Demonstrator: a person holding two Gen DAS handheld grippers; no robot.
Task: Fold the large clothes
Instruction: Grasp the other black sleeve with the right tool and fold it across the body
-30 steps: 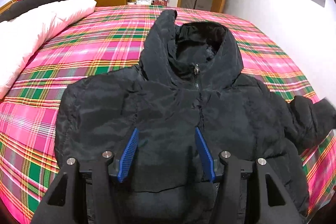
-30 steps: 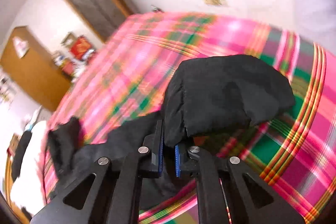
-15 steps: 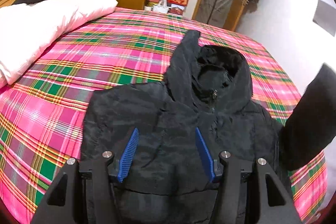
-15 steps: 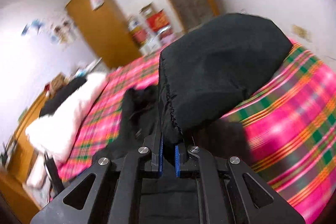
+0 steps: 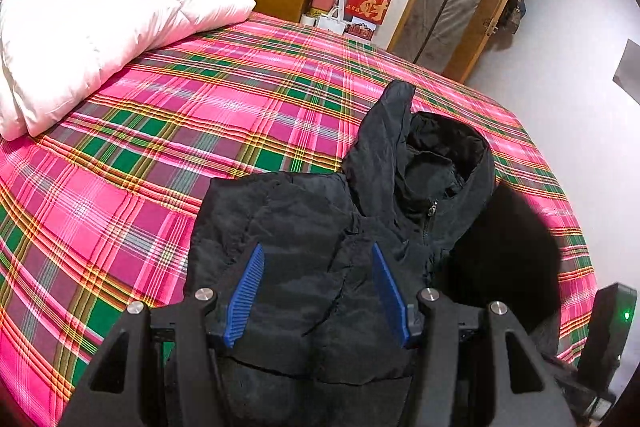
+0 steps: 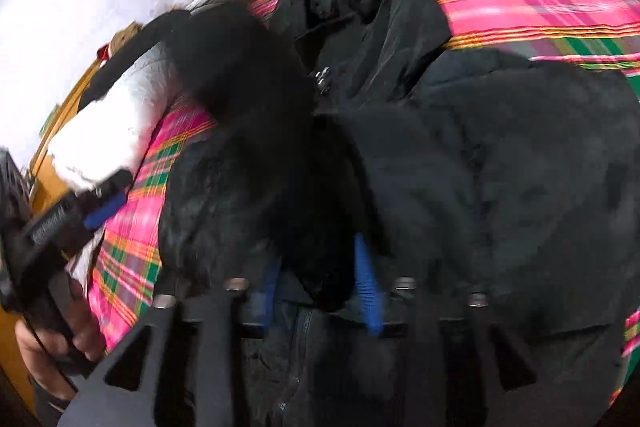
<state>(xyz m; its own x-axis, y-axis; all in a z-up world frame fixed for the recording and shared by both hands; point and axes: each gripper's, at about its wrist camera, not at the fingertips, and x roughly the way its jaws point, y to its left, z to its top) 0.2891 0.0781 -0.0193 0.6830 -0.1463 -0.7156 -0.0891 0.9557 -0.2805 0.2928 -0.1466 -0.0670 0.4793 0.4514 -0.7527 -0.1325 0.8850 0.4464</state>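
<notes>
A black hooded jacket (image 5: 320, 227) lay zipped on the plaid bedspread (image 5: 160, 131), close to the bed's near edge, hood toward the far end. The left gripper (image 5: 318, 291) hovered over its chest, jaws spread wide, grasping nothing. The right gripper (image 6: 320, 283) had its jaws parted with the jacket's sleeve (image 6: 256, 115) draped loosely between them. A white duvet (image 5: 88, 35) sat at the left edge.

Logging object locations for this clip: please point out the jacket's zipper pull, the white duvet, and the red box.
zipper pull (image 5: 432, 209), left wrist view, metal tab at the collar
white duvet (image 5: 92, 35), left wrist view, its middle
red box (image 5: 369, 7), left wrist view, printed front face
</notes>
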